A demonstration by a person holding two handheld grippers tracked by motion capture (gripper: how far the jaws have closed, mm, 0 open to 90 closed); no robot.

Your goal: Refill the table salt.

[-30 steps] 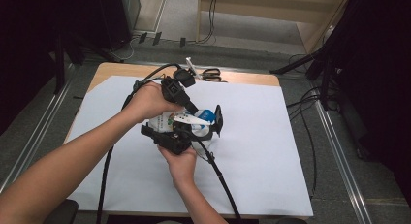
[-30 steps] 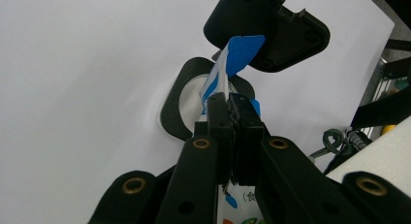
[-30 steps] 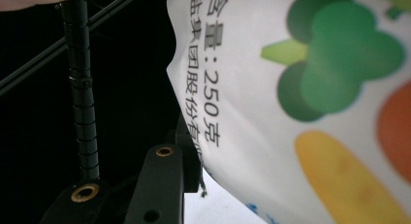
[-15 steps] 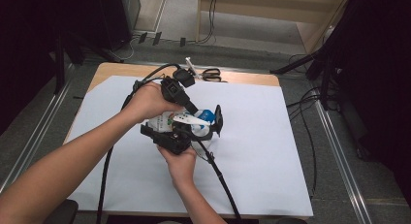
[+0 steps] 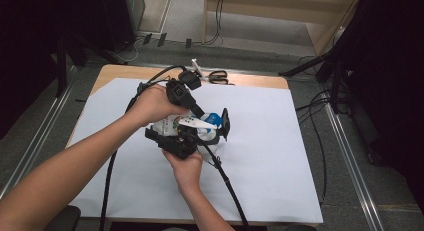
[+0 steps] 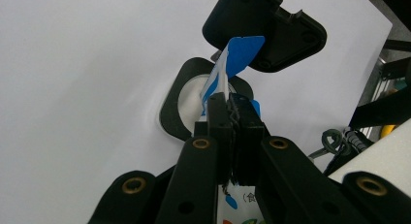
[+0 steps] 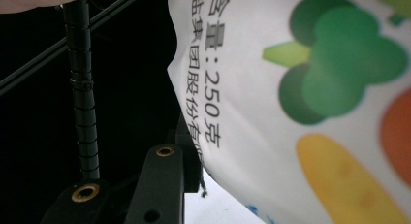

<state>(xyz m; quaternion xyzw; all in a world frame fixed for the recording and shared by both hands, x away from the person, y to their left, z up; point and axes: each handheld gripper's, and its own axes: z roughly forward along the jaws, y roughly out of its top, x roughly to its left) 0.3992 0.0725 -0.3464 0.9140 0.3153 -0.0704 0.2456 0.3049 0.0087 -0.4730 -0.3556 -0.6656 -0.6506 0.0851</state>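
Two-handed handling of a food bag, at the middle of the paper-covered counter (image 5: 280,156).

Nearest the front edge, the right gripper (image 5: 196,137) holds the bag (image 5: 170,125) across its body; the jaws stand partly open around the full width of the bag, one jaw pressed against the printed face with its vegetable pictures (image 7: 334,83). The far jaw is hidden behind the bag, so the grip on that side is judged rather than seen.

Just beyond it, the left gripper (image 5: 199,114) comes in from the left edge, its jaws closed tight on the bag's flat top seal, from which a blue and white corner (image 6: 237,56) sticks up past the fingertips (image 6: 220,110).

The bag is thus lifted off the counter and gripped at two places, body and seal. The picking up and the pinching of the seal appear done; the seal itself looks intact, so the tearing or pulling open would remain, with nothing yet poured out.

At the far edge of the counter a pair of scissors (image 5: 217,77) lies untouched, well apart from both grippers.
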